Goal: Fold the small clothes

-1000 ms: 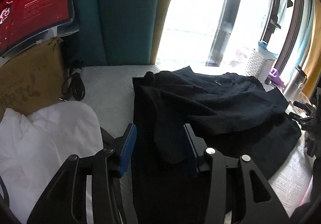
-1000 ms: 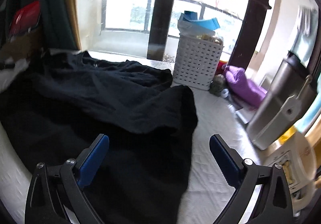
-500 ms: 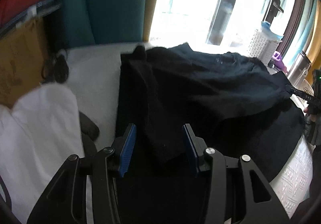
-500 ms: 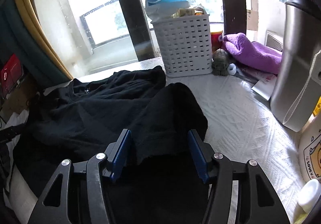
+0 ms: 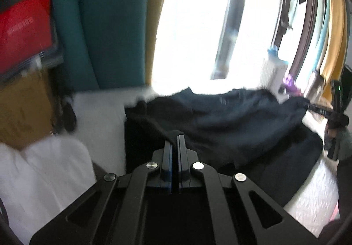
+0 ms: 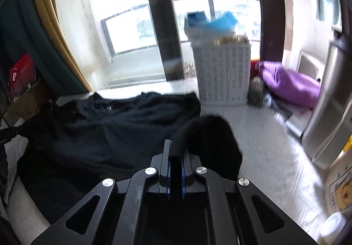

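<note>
A black T-shirt [image 5: 231, 117] lies crumpled on the white table [image 5: 99, 113]; it also shows in the right wrist view [image 6: 99, 126]. My left gripper [image 5: 175, 137] is shut on the shirt's left sleeve edge, lifted off the table. My right gripper [image 6: 176, 146] is shut on the shirt's right sleeve, a black roll of cloth bulging between the fingers. The right gripper also shows at the far right of the left wrist view [image 5: 330, 113], holding the cloth up.
A white garment [image 5: 44, 174] lies at the left. A cardboard box [image 5: 24, 108] and a red screen [image 5: 22, 29] stand behind it. A white basket [image 6: 222, 73], a purple cloth [image 6: 290, 84] and a steel flask [image 6: 332, 100] stand at the right.
Both grippers have closed on the shirt's two sleeves and lifted them a little. The shirt is now pulled taut between them.
</note>
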A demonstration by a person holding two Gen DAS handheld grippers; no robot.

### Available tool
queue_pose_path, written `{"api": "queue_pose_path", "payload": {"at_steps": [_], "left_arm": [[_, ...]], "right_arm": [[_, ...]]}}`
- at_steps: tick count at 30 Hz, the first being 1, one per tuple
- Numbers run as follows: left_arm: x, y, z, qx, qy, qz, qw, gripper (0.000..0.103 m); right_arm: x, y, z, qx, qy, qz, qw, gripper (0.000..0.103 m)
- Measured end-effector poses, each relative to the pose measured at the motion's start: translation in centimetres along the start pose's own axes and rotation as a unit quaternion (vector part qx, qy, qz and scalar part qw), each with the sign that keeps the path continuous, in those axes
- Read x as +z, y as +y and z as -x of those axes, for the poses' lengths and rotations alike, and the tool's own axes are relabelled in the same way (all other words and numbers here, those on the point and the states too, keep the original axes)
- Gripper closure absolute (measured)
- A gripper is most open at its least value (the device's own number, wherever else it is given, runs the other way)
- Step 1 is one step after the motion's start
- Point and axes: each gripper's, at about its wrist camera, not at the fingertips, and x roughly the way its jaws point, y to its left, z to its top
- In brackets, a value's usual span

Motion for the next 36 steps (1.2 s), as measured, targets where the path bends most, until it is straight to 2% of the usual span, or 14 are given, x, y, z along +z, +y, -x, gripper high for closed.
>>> {"api": "queue_pose_path", "payload": {"at_steps": [4, 12, 16, 22, 24, 25, 27, 28, 29, 30, 31, 33, 36], "left_arm": [[2.2, 0.8, 0.3, 0.027, -0.048, -0.009, 0.9984, 0.101], [5.5, 3.2, -2.1, 0.031, -0.08, 0.016, 0.9962, 0.101], [6.5, 4.3, -4.0, 0.045, -0.082, 0.021, 0.9954, 0.101], [7.0, 6.5, -7.7, 0.061, -0.049, 0.049, 0.9957, 0.101], [7.1, 7.1, -8.7, 0.068, -0.03, 0.066, 0.995, 0.1], [7.1, 7.1, -8.9, 0.066, -0.026, 0.076, 0.9946, 0.1], [7.4, 7.4, -8.8, 0.058, -0.024, 0.09, 0.9939, 0.099], [7.6, 7.5, -8.6, 0.057, -0.025, 0.092, 0.9938, 0.093], [7.8, 7.6, -8.4, 0.06, -0.03, 0.093, 0.9934, 0.083], [8.0, 7.7, -7.9, 0.065, -0.043, 0.093, 0.9926, 0.049], [8.3, 7.8, -7.2, 0.065, -0.055, 0.095, 0.9919, 0.025], [8.6, 7.8, -5.6, 0.077, -0.082, 0.095, 0.9891, 0.019], [8.8, 7.1, -4.0, 0.069, -0.086, 0.082, 0.9905, 0.019]], "right_arm": [[2.3, 0.0, 0.2, -0.008, -0.024, 0.012, 1.0, 0.097], [6.2, -0.8, -1.3, -0.018, -0.053, 0.013, 0.998, 0.097], [7.5, -0.9, -3.4, -0.035, -0.049, 0.015, 0.998, 0.097], [8.3, -0.8, -7.7, -0.06, -0.018, 0.018, 0.998, 0.097], [8.3, -0.4, -8.2, -0.064, -0.02, 0.028, 0.997, 0.094], [8.3, 0.0, -8.2, -0.071, -0.028, 0.038, 0.996, 0.089], [8.4, 0.7, -7.9, -0.074, -0.04, 0.053, 0.995, 0.069], [8.6, 0.9, -7.6, -0.076, -0.044, 0.054, 0.995, 0.028], [8.6, 1.0, -7.4, -0.08, -0.049, 0.054, 0.994, 0.0], [8.7, 1.0, -7.1, -0.08, -0.056, 0.055, 0.994, 0.0], [8.8, 1.0, -6.9, -0.086, -0.056, 0.056, 0.993, 0.0], [8.8, 1.1, -6.3, -0.09, -0.056, 0.057, 0.993, 0.0], [8.4, 1.8, -5.3, -0.082, -0.054, 0.063, 0.993, 0.0]]}}
